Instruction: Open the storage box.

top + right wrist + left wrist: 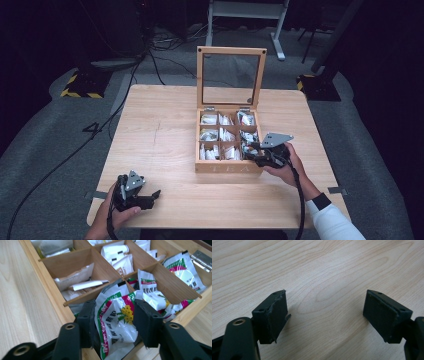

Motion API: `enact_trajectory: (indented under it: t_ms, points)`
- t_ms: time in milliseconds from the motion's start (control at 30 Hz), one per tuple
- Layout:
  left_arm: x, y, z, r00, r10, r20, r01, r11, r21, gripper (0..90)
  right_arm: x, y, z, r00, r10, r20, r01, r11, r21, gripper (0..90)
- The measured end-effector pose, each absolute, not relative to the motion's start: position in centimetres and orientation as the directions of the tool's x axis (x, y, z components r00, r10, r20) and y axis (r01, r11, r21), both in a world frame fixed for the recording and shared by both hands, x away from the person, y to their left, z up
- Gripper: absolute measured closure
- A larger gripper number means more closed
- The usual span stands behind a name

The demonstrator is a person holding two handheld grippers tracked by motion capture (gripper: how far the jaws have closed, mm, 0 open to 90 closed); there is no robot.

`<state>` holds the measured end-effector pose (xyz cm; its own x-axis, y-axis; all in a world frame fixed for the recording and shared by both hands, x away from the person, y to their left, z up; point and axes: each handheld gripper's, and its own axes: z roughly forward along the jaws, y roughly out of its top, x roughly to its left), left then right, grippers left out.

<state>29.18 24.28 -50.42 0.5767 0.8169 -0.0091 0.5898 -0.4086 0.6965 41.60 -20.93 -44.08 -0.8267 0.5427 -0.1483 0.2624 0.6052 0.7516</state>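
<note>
Right hand-held gripper [113, 315] clamped around tea packet [116, 325] in box [50, 287]; left hand-held gripper [325, 315] wide apart, empty.

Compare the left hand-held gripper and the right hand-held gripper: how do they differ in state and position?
The left hand-held gripper is open and holds nothing; the right hand-held gripper has its jaws on either side of a white tea packet. The left one is over bare table near the front edge; the right one is at the wooden tea box, at its front right compartment. Both have black jaws.

Table [165, 145] brightly lit from above, dark surroundings, soft shadows, near jaws slightly blurred
</note>
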Motion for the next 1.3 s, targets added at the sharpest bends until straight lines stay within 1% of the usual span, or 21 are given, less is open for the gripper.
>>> enact_trajectory:
  t_ms: [33, 67, 133, 167, 233, 267, 300, 367, 400, 433, 633, 800, 933, 1033, 1067, 1133, 1300]
  points:
    - [29.2, 24.3, -50.4, 0.577, 0.817, -0.009, 0.590, -0.409, 0.696, 20.1, 41.6, -20.9, -44.1, -0.827, 0.543, -0.148, 0.262, 0.605, 0.752, 56.9]
    - [29.2, 24.3, -50.4, 0.577, 0.816, -0.008, 0.590, -0.410, 0.696, 20.1, 41.8, -21.0, -44.2, -0.829, 0.546, -0.121, 0.288, 0.602, 0.745, 60.2]
    - [29.2, 24.3, -50.4, 0.577, 0.816, -0.010, 0.590, -0.409, 0.697, 20.0, 42.0, -20.9, -44.4, -0.833, 0.543, -0.103, 0.302, 0.603, 0.739, 64.8]
    - [29.2, 24.3, -50.4, 0.577, 0.816, -0.010, 0.590, -0.409, 0.697, 20.0, 42.0, -20.9, -44.4, -0.833, 0.543, -0.103, 0.302, 0.603, 0.739, 64.8]
    - [29.2, 24.3, -50.4, 0.579, 0.816, -0.012, 0.590, -0.409, 0.696, 20.0, 42.1, -20.9, -44.4, -0.838, 0.539, -0.088, 0.310, 0.602, 0.736, 70.8]
    - [29.2, 24.3, -50.4, 0.580, 0.814, -0.011, 0.590, -0.411, 0.695, 19.8, 42.1, -20.9, -44.5, -0.836, 0.543, -0.082, 0.318, 0.601, 0.733, 76.7]
    - [29.2, 24.3, -50.4, 0.580, 0.814, -0.011, 0.590, -0.411, 0.695, 19.8, 42.1, -20.9, -44.5, -0.836, 0.543, -0.082, 0.318, 0.601, 0.733, 76.7]
    - [29.3, 24.3, -50.4, 0.580, 0.814, -0.012, 0.590, -0.411, 0.695, 19.8, 42.2, -21.1, -44.6, -0.837, 0.542, -0.072, 0.321, 0.593, 0.738, 81.8]
    - [29.3, 24.3, -50.4, 0.581, 0.814, -0.011, 0.590, -0.411, 0.695, 19.8, 42.2, -21.1, -44.6, -0.837, 0.542, -0.072, 0.321, 0.593, 0.738, 81.8]
    - [29.3, 24.3, -50.4, 0.581, 0.814, -0.011, 0.590, -0.411, 0.695, 19.8, 42.2, -21.3, -44.6, -0.839, 0.540, -0.066, 0.317, 0.584, 0.748, 83.8]
    - [29.2, 24.3, -50.4, 0.580, 0.814, -0.009, 0.588, -0.411, 0.697, 19.8, 42.2, -21.6, -44.5, -0.843, 0.535, -0.063, 0.306, 0.571, 0.762, 86.4]
    - [29.1, 24.4, -50.4, 0.571, 0.821, -0.013, 0.594, -0.402, 0.697, 19.7, 42.1, -22.3, -44.0, -0.853, 0.522, -0.024, 0.298, 0.524, 0.798, 87.7]
    - [29.0, 24.4, -50.4, 0.568, 0.823, -0.010, 0.595, -0.401, 0.697, 19.7, 41.9, -22.6, -43.6, -0.855, 0.518, -0.018, 0.290, 0.506, 0.812, 87.8]
    - [29.0, 24.4, -50.5, 0.563, 0.827, -0.015, 0.598, -0.394, 0.698, 19.7, 41.9, -23.1, -43.3, -0.858, 0.514, 0.009, 0.296, 0.478, 0.827, 87.9]
    - [29.1, 24.4, -50.4, 0.566, 0.824, -0.013, 0.596, -0.399, 0.697, 19.4, 42.0, -23.6, -43.1, -0.855, 0.517, 0.036, 0.306, 0.448, 0.840, 87.9]
    - [29.1, 24.4, -50.5, 0.568, 0.823, -0.015, 0.597, -0.399, 0.695, 18.5, 41.9, -23.8, -43.0, -0.854, 0.518, 0.044, 0.306, 0.432, 0.849, 87.9]
    - [29.2, 24.5, -50.4, 0.572, 0.820, -0.013, 0.596, -0.405, 0.694, 17.7, 41.7, -23.9, -42.7, -0.855, 0.517, 0.037, 0.294, 0.424, 0.856, 87.9]
